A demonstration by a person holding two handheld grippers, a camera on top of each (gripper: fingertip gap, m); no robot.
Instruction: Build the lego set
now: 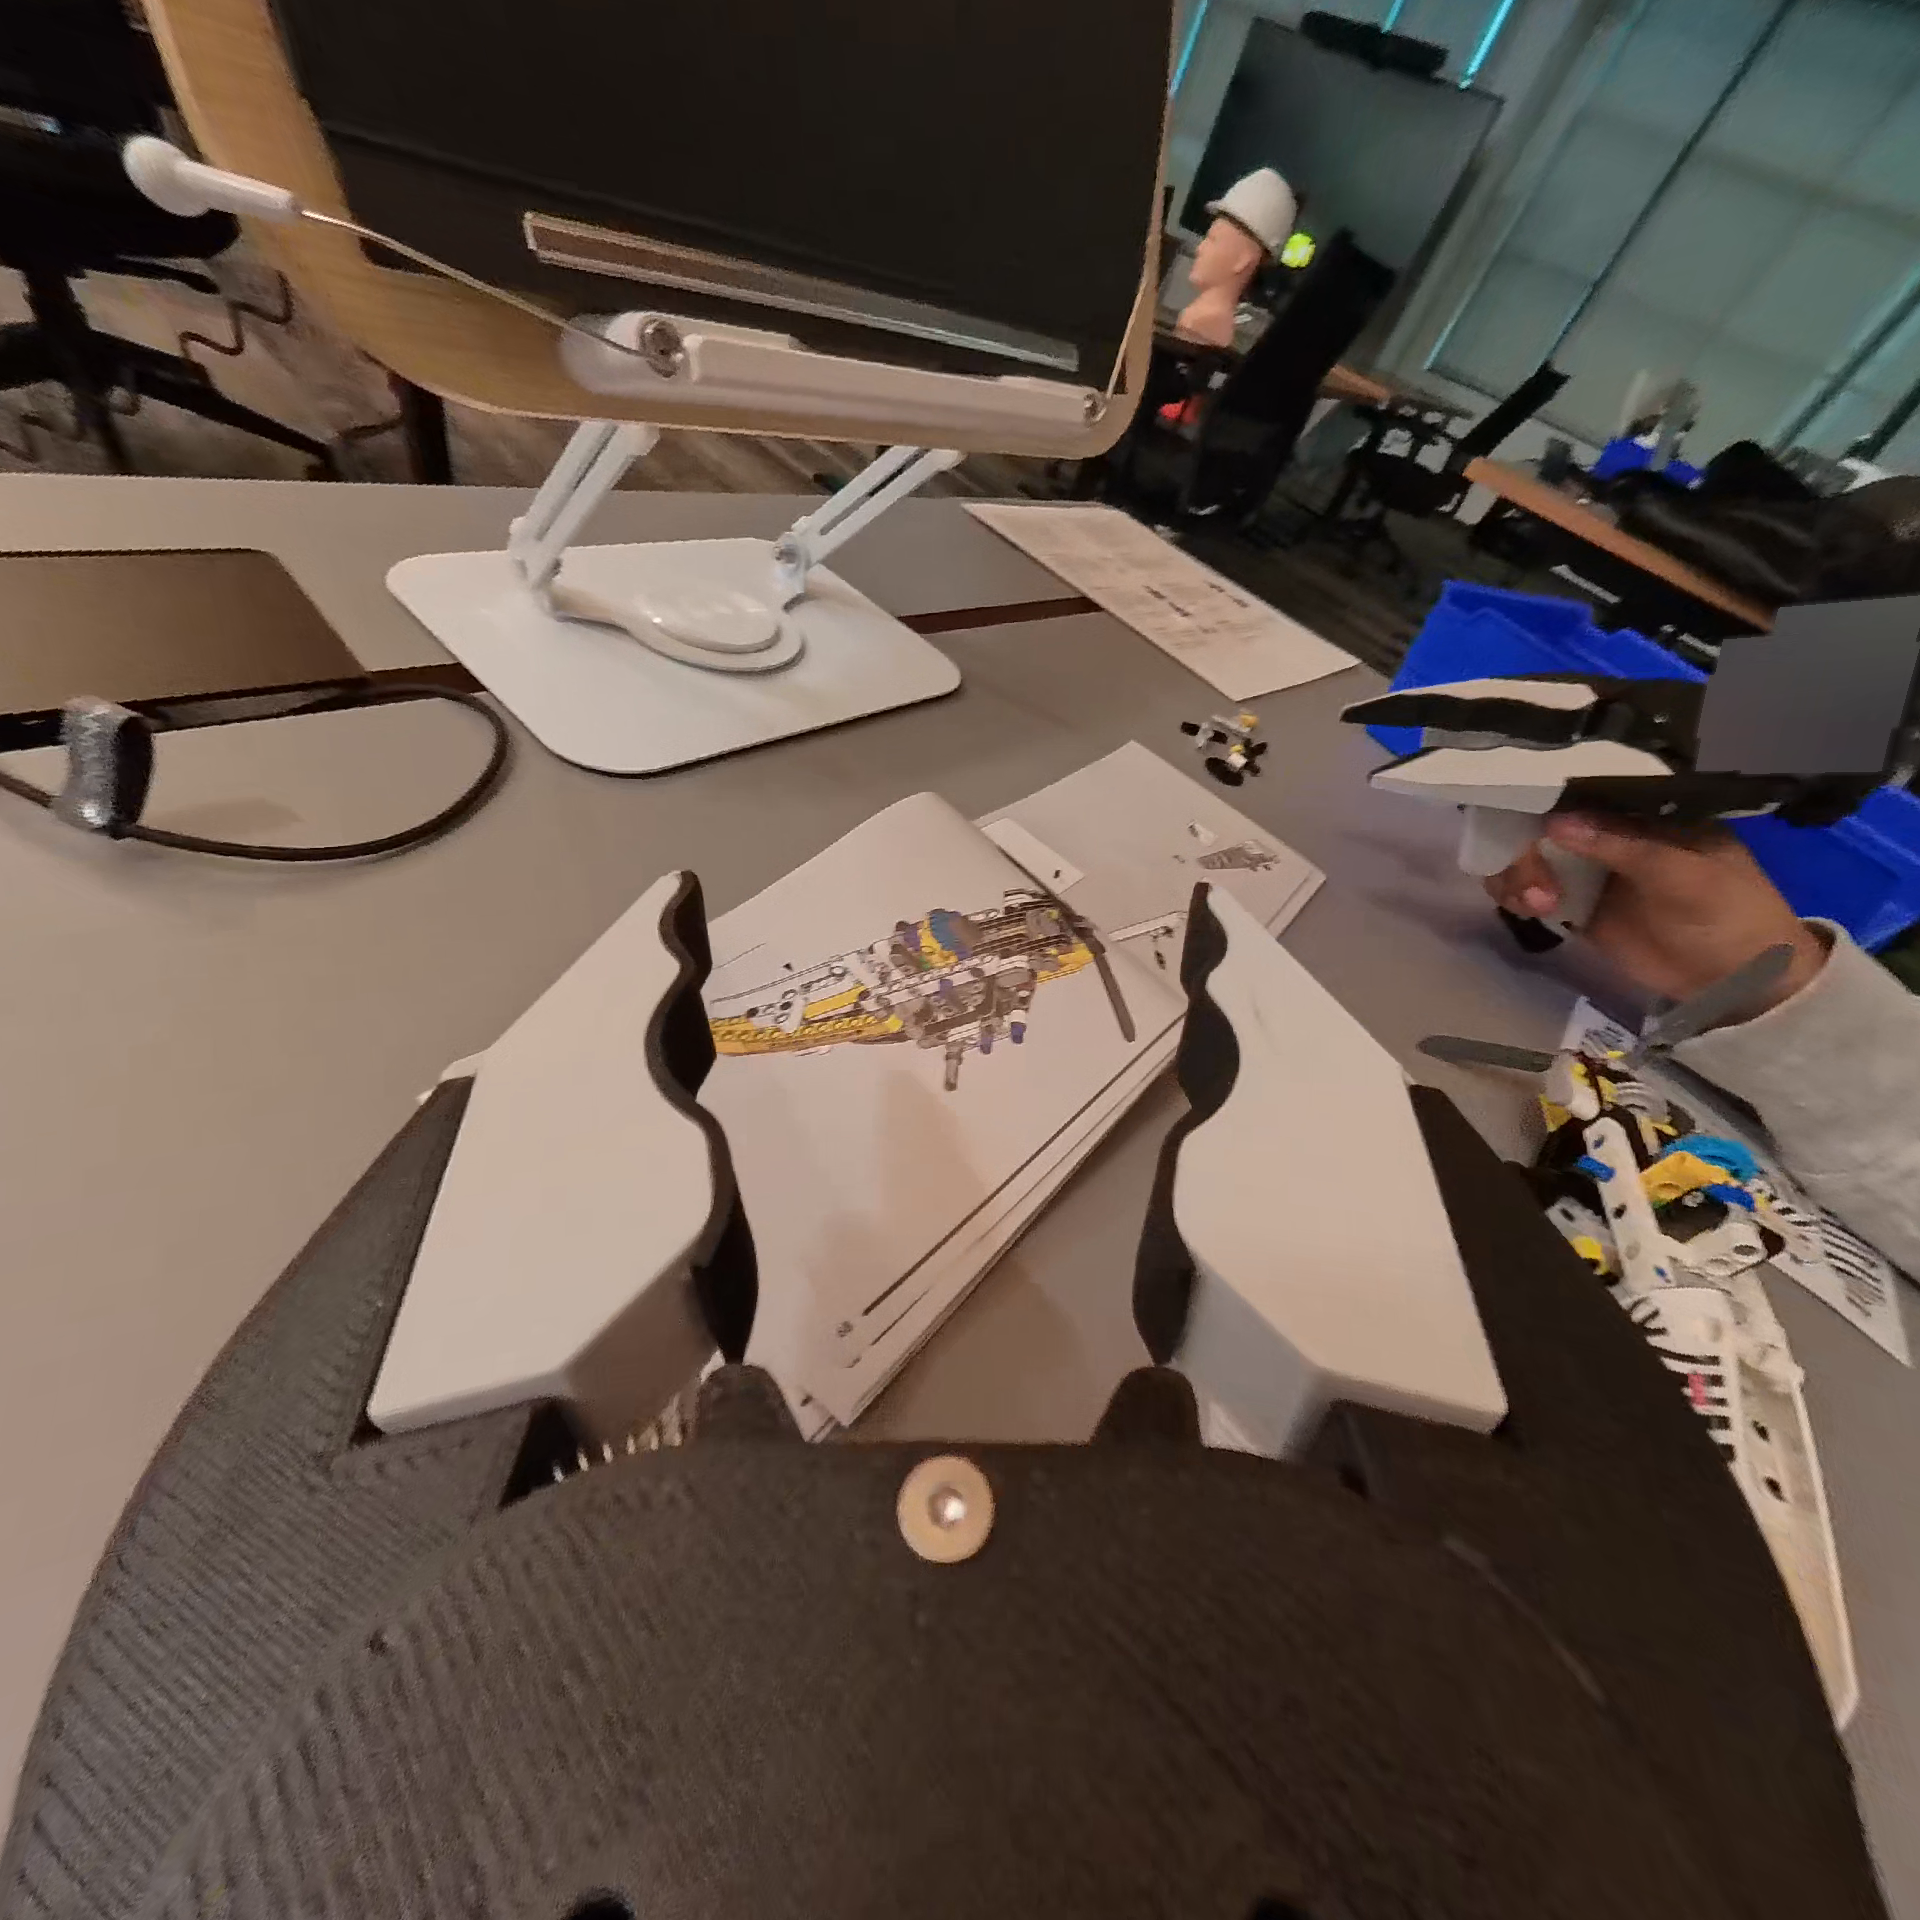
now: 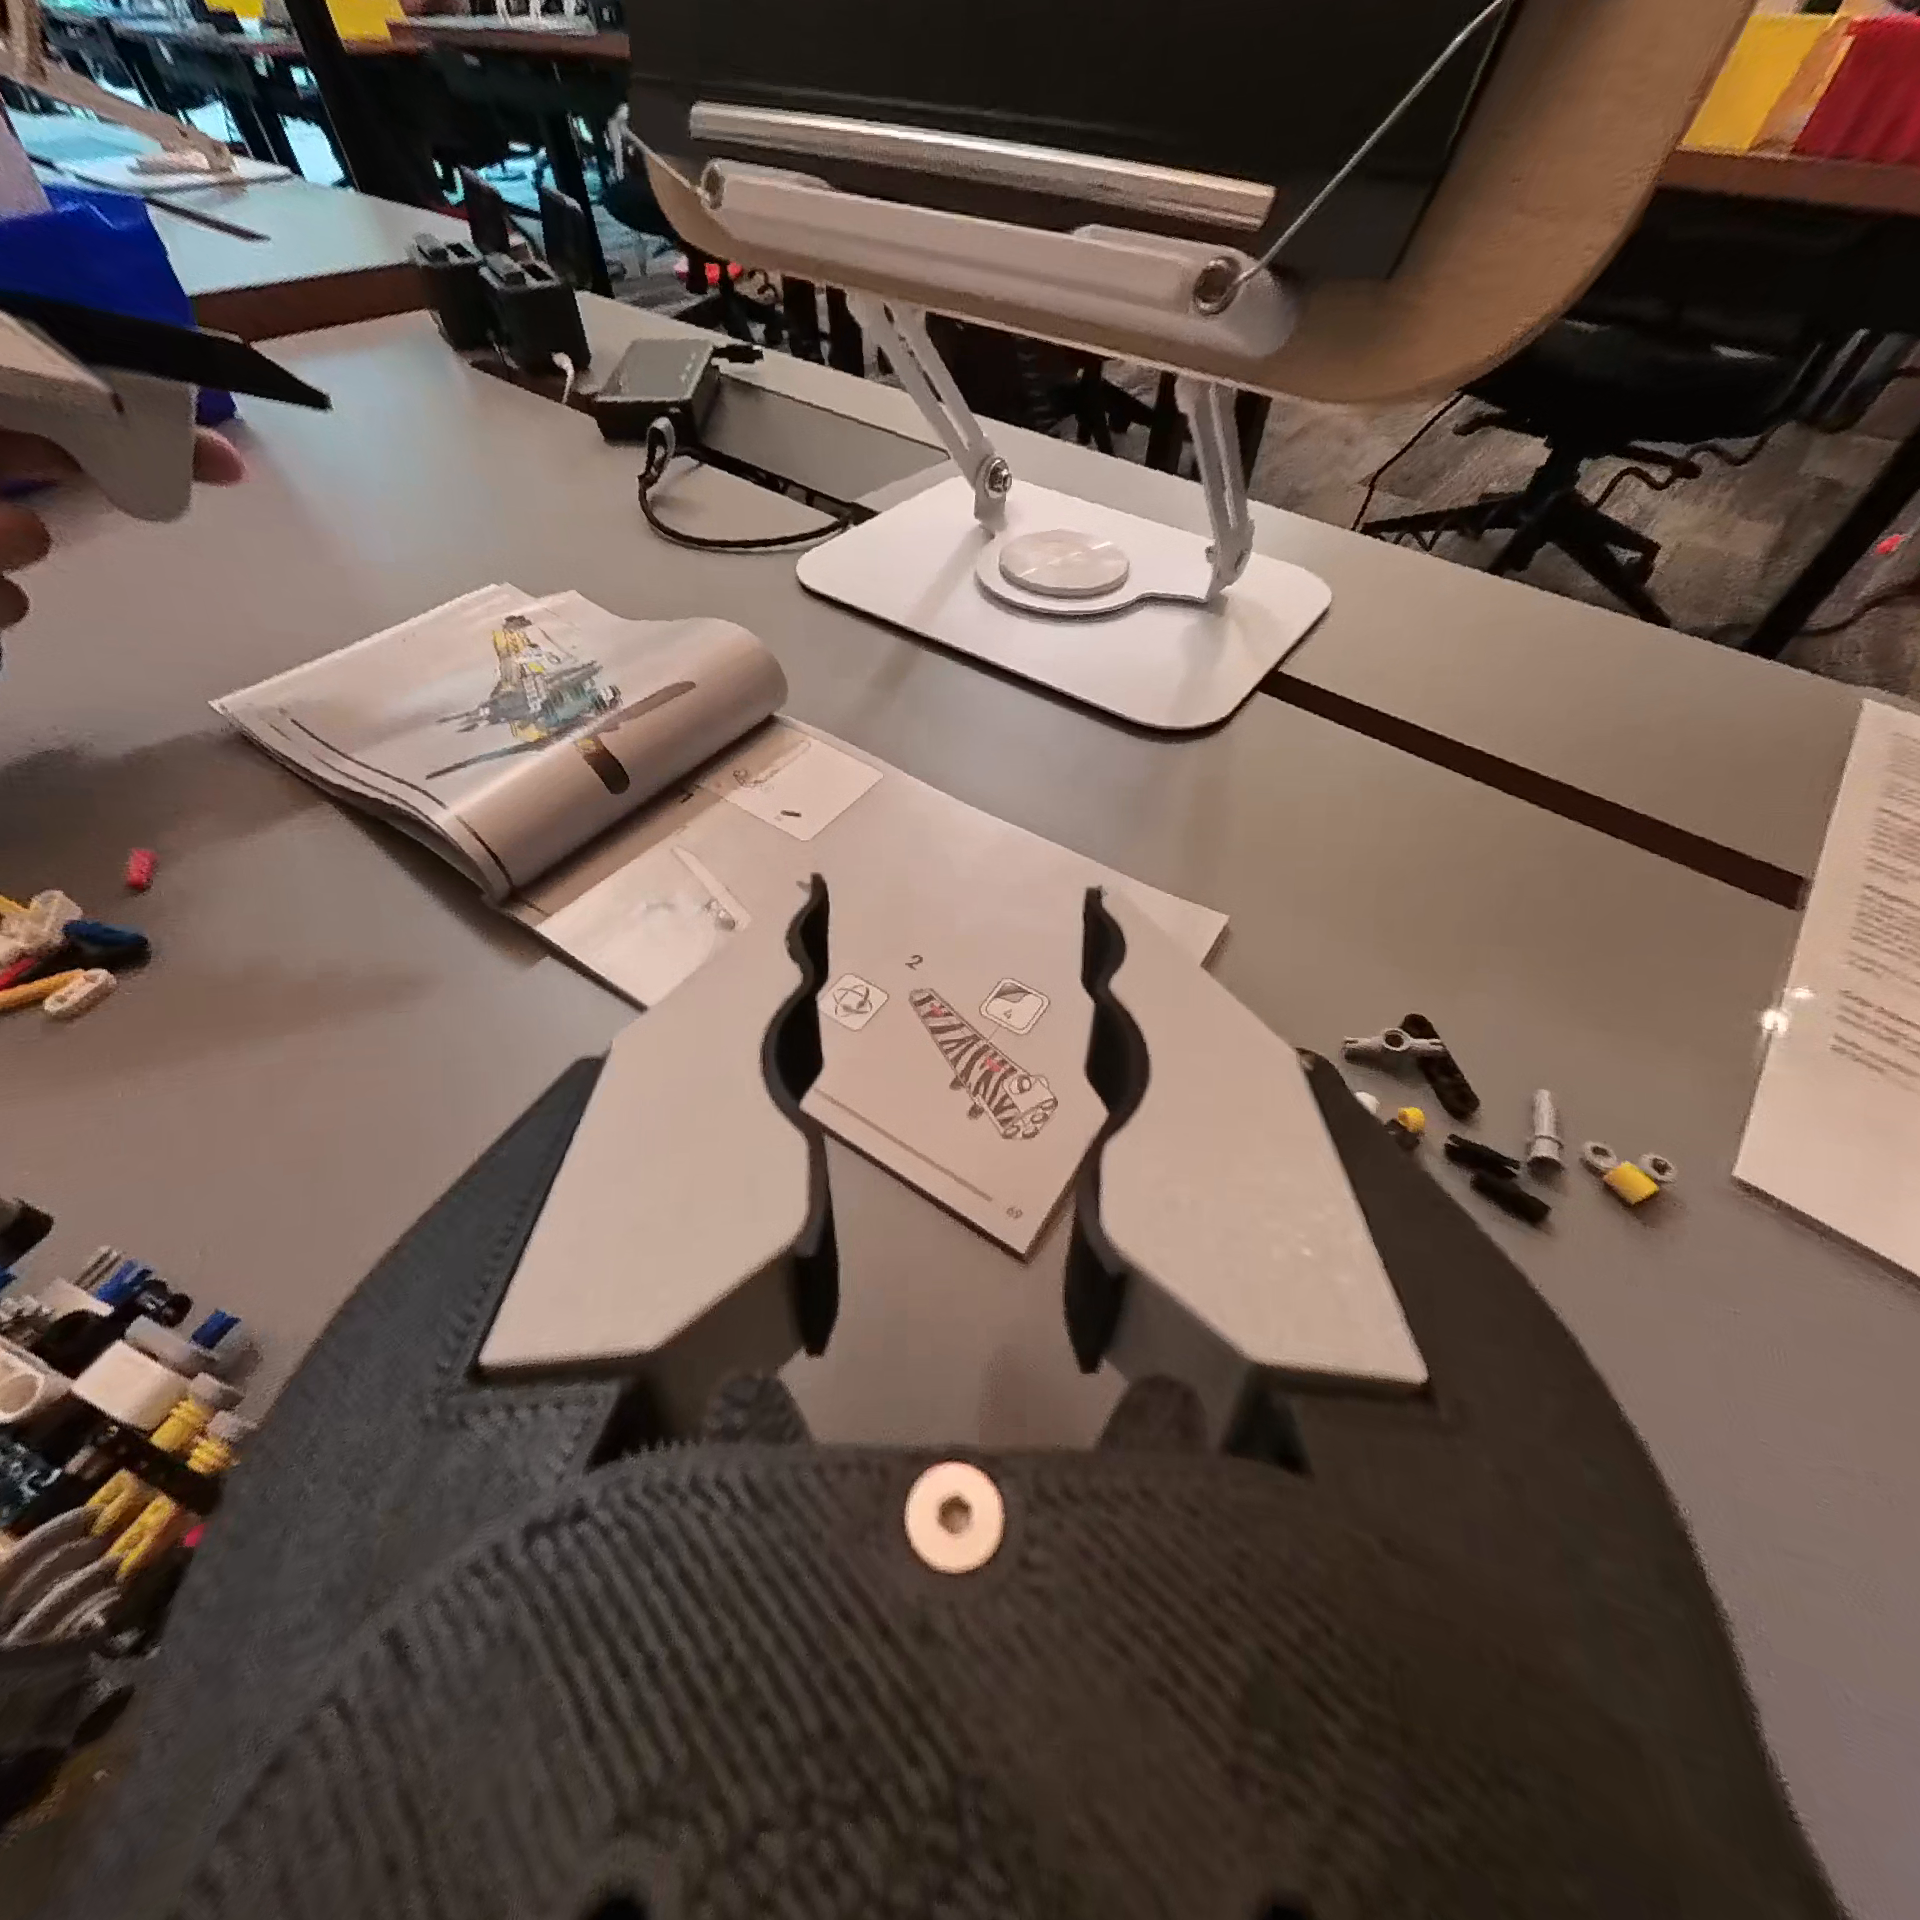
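Left gripper (image 1: 940,940): we saw its two white fingers spread wide with nothing between them, hovering above the open instruction booklet (image 1: 935,1049).
Right gripper (image 2: 951,930): its jaws also stood well apart and empty, over the booklet's right-hand page with the striped-part drawing; in the left wrist view it showed at 3 o'clock, held by a hand (image 1: 1652,914) in a grey sleeve.
Instruction booklet: it lay open on the grey table (image 1: 260,1039), pages curling at the spine, with a coloured drawing of the model on the left page.
Lego model (image 1: 1652,1195): the partly built aircraft, white with black stripes and yellow and blue parts, lay at 3 to 4 o'clock of the left gripper, with grey propeller blades at its far end.
Small loose parts (image 2: 1496,1132): black, grey and yellow pieces lay scattered at 3 o'clock of the right gripper, just beside a printed sheet (image 2: 1849,987).
Sorted pieces (image 2: 114,1403): a dense heap sat at 8 o'clock in the right wrist view; a few more, with a single red pin (image 2: 140,868), lay at 9 o'clock.
Monitor stand (image 2: 1070,613): its white base sat at 12 o'clock, beyond the booklet.
Blue bins (image 1: 1538,665): at 2 o'clock in the left wrist view, behind the right gripper.
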